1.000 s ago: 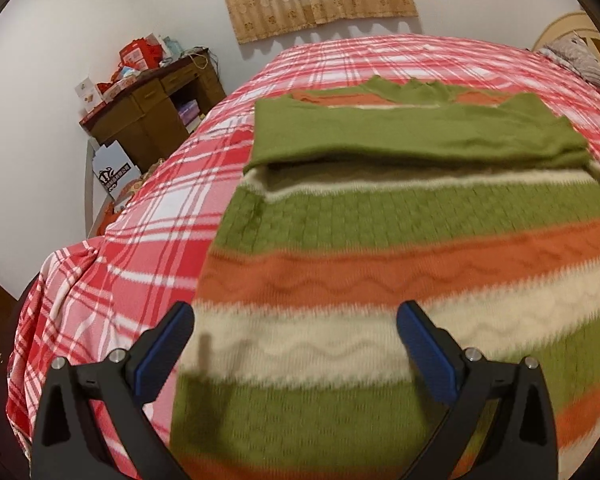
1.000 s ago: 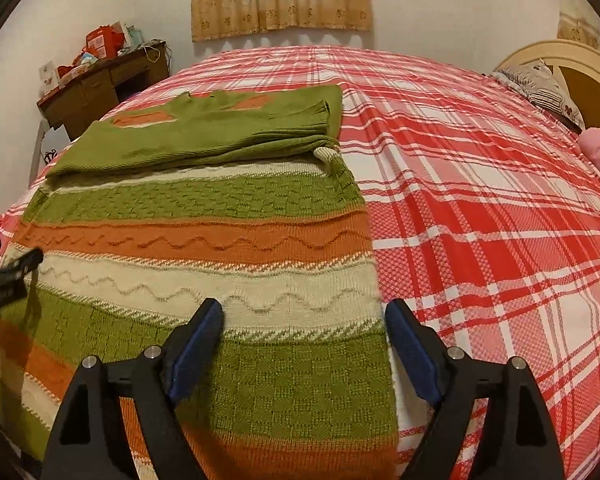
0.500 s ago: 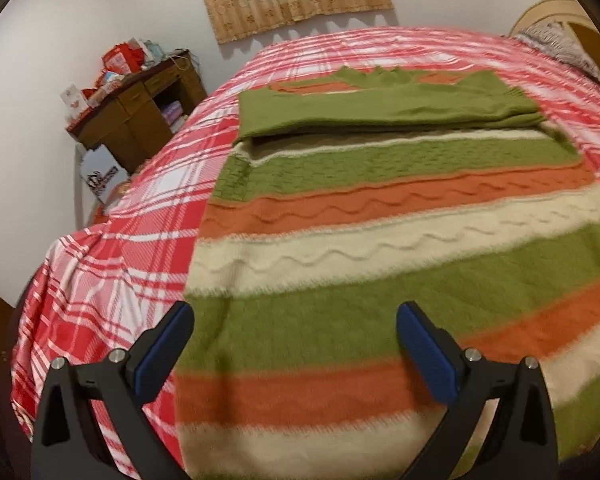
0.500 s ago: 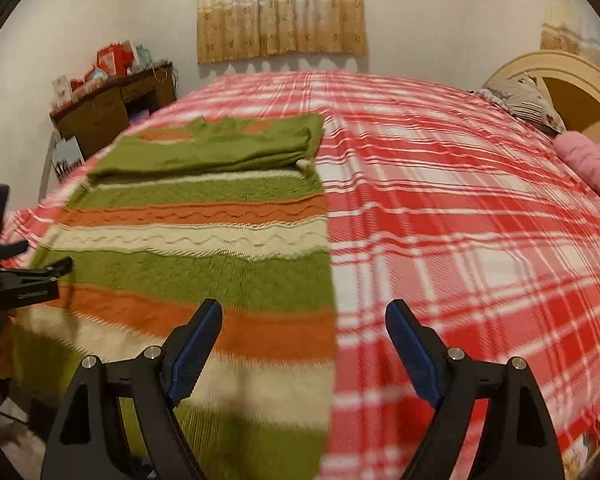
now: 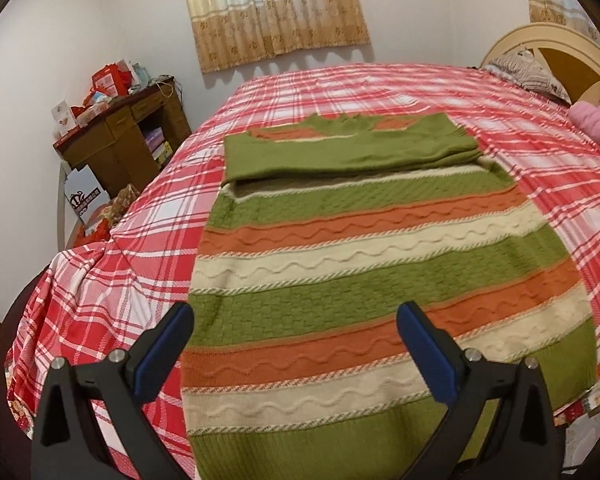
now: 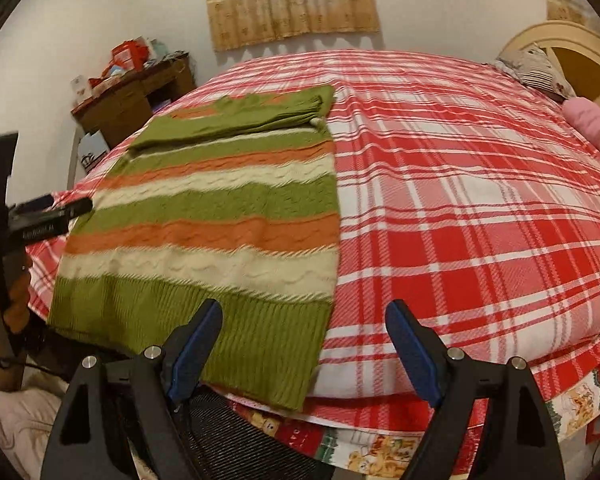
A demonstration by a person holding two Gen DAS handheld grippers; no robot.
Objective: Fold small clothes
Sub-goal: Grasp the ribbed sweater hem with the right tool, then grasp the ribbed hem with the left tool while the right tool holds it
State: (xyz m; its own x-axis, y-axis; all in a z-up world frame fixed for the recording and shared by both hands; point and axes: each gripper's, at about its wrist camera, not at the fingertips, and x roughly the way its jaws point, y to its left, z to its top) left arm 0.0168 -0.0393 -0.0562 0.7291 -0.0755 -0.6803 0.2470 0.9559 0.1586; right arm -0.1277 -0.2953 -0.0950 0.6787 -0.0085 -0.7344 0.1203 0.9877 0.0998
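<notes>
- The left claw [image 5: 294, 354] is wide open and empty above the near hem of the green, orange and cream striped knitted sweater [image 5: 364, 276]. The right claw [image 6: 306, 350] gapes too, holding nothing.
- No writing is readable; the white box with a dark logo [image 5: 85, 199] is too blurred.
- Since a second ago both claws have drawn back toward the near bed edge, so the whole sweater now shows, its sleeves folded across the far end.
- The sweater lies flat on the red-and-white plaid bedspread [image 6: 460, 184].
- A cluttered brown wooden surface [image 5: 120, 148] stands far left; a pink pillow [image 6: 592, 124] lies far right.
</notes>
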